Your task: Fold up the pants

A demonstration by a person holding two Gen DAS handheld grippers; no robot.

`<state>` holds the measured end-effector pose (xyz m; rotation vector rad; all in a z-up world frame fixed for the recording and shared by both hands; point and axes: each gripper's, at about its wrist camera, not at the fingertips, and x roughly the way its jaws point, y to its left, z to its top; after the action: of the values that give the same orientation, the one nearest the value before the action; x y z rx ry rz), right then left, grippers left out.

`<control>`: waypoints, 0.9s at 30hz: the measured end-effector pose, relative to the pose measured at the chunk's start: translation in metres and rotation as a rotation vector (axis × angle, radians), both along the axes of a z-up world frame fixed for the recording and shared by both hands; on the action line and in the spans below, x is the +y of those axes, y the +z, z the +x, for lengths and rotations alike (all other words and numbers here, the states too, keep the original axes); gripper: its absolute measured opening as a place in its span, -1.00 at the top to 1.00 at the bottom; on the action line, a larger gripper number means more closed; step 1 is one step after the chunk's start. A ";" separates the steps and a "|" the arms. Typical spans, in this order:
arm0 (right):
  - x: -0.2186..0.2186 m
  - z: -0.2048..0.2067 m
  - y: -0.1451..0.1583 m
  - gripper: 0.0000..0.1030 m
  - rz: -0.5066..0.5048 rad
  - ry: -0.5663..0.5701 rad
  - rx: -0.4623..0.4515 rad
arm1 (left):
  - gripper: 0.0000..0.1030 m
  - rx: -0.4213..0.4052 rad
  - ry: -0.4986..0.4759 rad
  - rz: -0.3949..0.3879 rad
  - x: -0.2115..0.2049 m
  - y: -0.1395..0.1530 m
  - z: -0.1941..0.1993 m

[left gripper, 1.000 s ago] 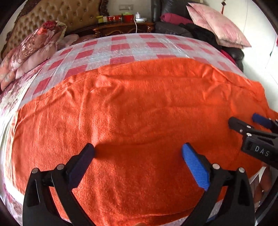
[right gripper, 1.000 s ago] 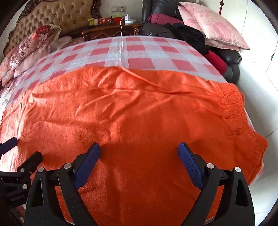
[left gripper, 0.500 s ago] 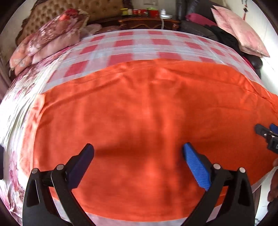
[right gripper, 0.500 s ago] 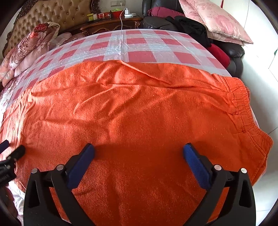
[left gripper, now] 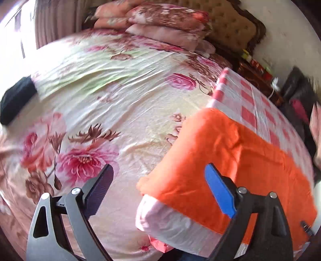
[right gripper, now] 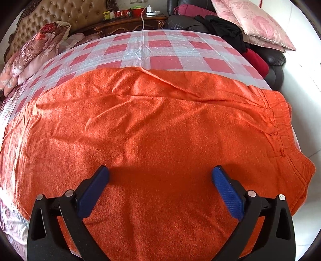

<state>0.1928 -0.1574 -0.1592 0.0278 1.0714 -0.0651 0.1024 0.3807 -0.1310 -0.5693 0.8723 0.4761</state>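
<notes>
— What fills your views, biggest thing first?

— The bed with its floral sheet takes the whole left and middle of my left wrist frame. On its right side lies a red-and-white checked cover, which crosses the upper middle of my right wrist frame.

— And the pants?

— The orange pants lie spread flat on that checked cover and fill the centre of the right wrist frame from edge to edge, with the elastic waistband at the right. In the left wrist frame the same pants sit at the centre right and lower right, their leg end near the middle of the frame, by the edge of the cover. That view is blurred.

— Anything around the bed?

— Floral pillows are stacked at the top centre of the left frame against a tufted headboard. A pink cushion sits upper right in the right frame, above dark clothes.

— Your grippers?

— My right gripper stands wide at the bottom of its frame, above the pants, gripping nothing. My left gripper is also wide but its jaws are closing; between them I see the sheet and the end of the pants, and the pads press on neither.
</notes>
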 end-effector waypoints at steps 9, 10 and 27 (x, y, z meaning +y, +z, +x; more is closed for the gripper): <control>-0.009 0.005 0.015 -0.89 -0.038 -0.042 -0.010 | -0.58 -0.286 0.031 -0.767 0.068 -0.087 -0.055; -0.006 0.005 0.021 -0.89 -0.017 -0.030 -0.025 | -0.58 -0.307 -0.001 -0.806 0.065 -0.092 -0.050; 0.167 -0.003 0.044 -0.89 0.195 0.423 0.028 | 0.50 -0.548 -0.067 -1.147 0.077 -0.140 -0.030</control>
<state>0.1900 0.0098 -0.1154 -0.0242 1.0889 0.4213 0.0726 0.4580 -0.2708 -1.6204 0.5603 -0.3074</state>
